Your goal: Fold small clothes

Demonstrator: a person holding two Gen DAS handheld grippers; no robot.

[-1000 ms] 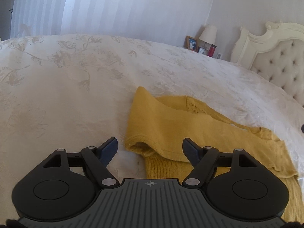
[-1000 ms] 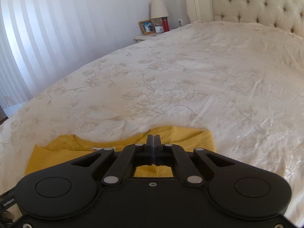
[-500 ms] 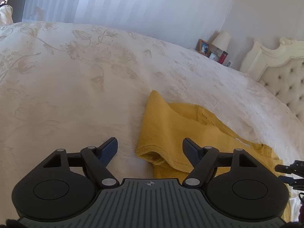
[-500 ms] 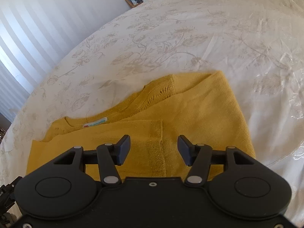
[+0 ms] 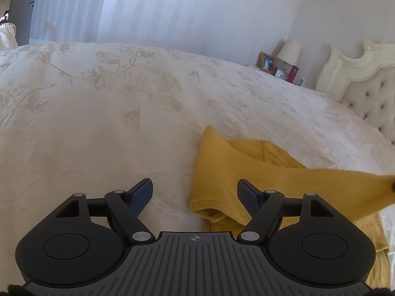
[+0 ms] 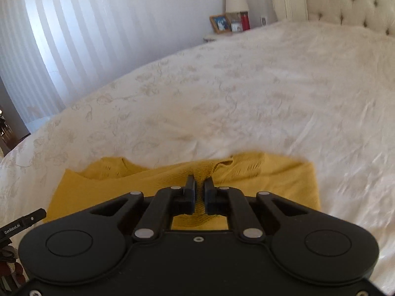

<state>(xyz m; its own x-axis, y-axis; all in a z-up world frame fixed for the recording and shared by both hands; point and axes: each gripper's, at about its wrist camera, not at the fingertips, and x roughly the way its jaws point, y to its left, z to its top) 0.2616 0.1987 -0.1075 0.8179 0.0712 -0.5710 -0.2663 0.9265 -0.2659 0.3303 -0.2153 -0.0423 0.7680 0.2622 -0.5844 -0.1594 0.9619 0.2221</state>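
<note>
1. Right wrist view: the right gripper [image 6: 199, 187], spread apart half a second ago, now has its fingers [image 6: 190, 185] clenched on a bunched fold of the yellow sweater [image 6: 271, 180].
2. Left wrist view: the left gripper [image 5: 195, 192] stays released, hovering over the sweater's cuff [image 5: 209, 209].
3. The sweater lies on the bed [image 5: 123, 123]; one part is now lifted taut toward the right edge.

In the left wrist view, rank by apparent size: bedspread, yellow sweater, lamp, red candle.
1. Bedspread, the largest.
2. Yellow sweater.
3. Lamp.
4. Red candle, the smallest.
Lamp and candle sit far back, so true sizes stay unsure.
</note>
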